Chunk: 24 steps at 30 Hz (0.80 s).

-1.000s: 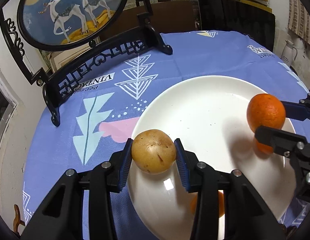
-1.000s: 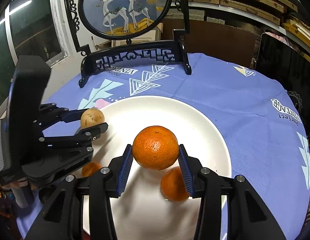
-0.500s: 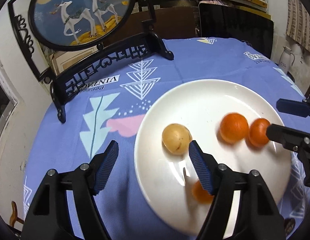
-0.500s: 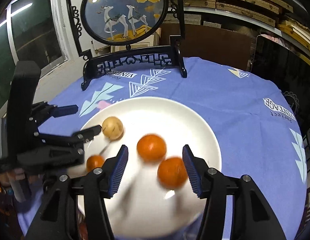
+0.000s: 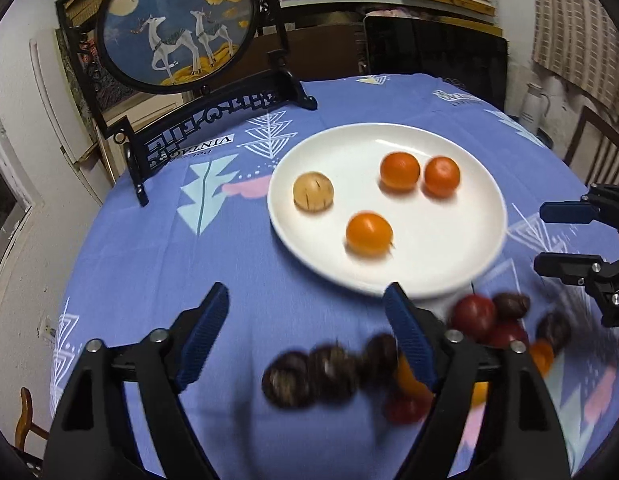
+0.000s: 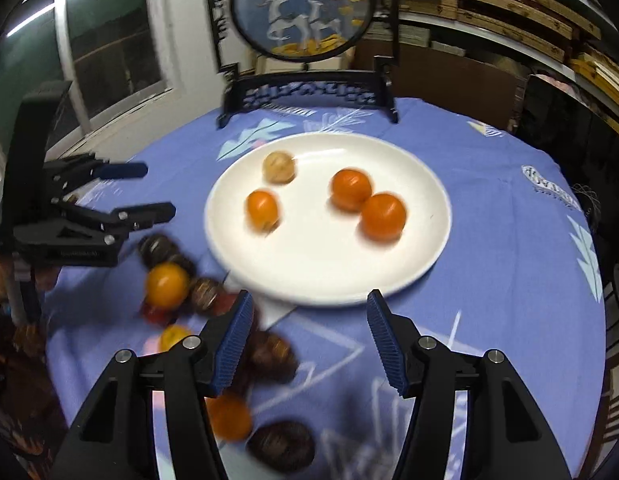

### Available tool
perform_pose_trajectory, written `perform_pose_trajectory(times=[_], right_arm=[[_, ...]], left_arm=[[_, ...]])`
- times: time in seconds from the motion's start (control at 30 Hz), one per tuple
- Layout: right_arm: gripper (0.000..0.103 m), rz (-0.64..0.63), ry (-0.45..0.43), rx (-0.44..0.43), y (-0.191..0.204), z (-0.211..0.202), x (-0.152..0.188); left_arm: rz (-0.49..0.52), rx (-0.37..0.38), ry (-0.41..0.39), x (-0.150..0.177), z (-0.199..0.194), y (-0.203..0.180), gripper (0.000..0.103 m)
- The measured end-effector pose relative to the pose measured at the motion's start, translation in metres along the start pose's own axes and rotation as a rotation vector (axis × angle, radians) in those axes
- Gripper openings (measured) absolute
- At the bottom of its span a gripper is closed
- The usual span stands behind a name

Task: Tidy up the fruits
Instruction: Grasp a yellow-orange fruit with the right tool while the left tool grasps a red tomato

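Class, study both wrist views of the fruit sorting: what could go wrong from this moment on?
1. The loose fruit pile lies crowded against the white plate; reaching in with the left tongs or right tongs may scatter pieces.
2. The round oranges on the shallow plate could roll off if it is bumped.

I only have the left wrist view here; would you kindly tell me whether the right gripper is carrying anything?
Observer: No. The right gripper is open; its jaws have just been opening, and nothing is between them.
Operator: Thank you. Is loose fruit lying close to it?
Observer: Yes, an orange fruit and a dark fruit lie low at its left side.
Operator: And what is beyond my own gripper?
Observer: A window stands behind the left gripper.
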State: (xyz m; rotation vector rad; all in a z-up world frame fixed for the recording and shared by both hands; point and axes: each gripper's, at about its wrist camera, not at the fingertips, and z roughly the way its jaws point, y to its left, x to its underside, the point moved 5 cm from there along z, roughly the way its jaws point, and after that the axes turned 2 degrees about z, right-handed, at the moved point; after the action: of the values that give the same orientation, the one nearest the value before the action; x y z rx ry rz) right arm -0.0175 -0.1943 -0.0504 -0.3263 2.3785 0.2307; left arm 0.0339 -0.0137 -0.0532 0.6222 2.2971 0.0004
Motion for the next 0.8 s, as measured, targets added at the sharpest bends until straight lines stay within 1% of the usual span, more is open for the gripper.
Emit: perform_pose_trajectory(times=[0.07, 0.17, 0.27, 0.33, 0.37, 0.4, 0.43, 0.47, 0.57, 0.63, 0.73, 0.8], right_arm=[[0.059, -0.041, 0.011, -0.020, 0.016, -0.003, 0.008], [0.059, -0.109, 0.007, -0.059, 0.047, 0.000, 0.012], [0.059, -0.166, 0.023, -0.115, 0.082, 0.017, 0.006], [0.058, -0.178, 0.039, -0.125, 0.094, 0.031, 0.002], [0.056, -0.178, 0.057, -0.134, 0.100, 0.042, 0.000], [0.049, -0.174, 0.071, -0.141, 0.104, 0.049, -0.001], [0.043, -0.171, 0.088, -0.147, 0.106, 0.055, -0.001], [0.039, -0.170, 0.102, -0.155, 0.107, 0.060, -0.001], [0.039, -0.191, 0.084, -0.160, 0.107, 0.051, 0.001], [0.039, -0.186, 0.054, -0.165, 0.102, 0.035, 0.003], [0.039, -0.139, 0.018, -0.127, 0.081, 0.013, 0.004], [0.039, -0.108, 0.013, -0.101, 0.066, 0.007, 0.007]], left_arm=[[-0.030, -0.010, 0.009, 0.007, -0.005, 0.008, 0.082], [-0.107, -0.025, 0.025, 0.015, -0.009, 0.026, 0.082], [-0.139, -0.040, 0.035, 0.021, -0.012, 0.035, 0.082], [-0.141, -0.049, 0.034, 0.026, -0.015, 0.040, 0.082], [-0.138, -0.052, 0.034, 0.028, -0.017, 0.042, 0.082], [-0.137, -0.052, 0.035, 0.031, -0.019, 0.043, 0.082], [-0.137, -0.050, 0.037, 0.033, -0.020, 0.045, 0.082], [-0.137, -0.048, 0.041, 0.036, -0.021, 0.046, 0.082], [-0.132, -0.032, 0.050, 0.044, -0.022, 0.045, 0.082], [-0.122, -0.007, 0.050, 0.047, -0.023, 0.036, 0.082], [-0.062, 0.070, 0.045, 0.051, -0.027, 0.005, 0.082], [0.006, 0.114, 0.048, 0.056, -0.027, -0.023, 0.082]])
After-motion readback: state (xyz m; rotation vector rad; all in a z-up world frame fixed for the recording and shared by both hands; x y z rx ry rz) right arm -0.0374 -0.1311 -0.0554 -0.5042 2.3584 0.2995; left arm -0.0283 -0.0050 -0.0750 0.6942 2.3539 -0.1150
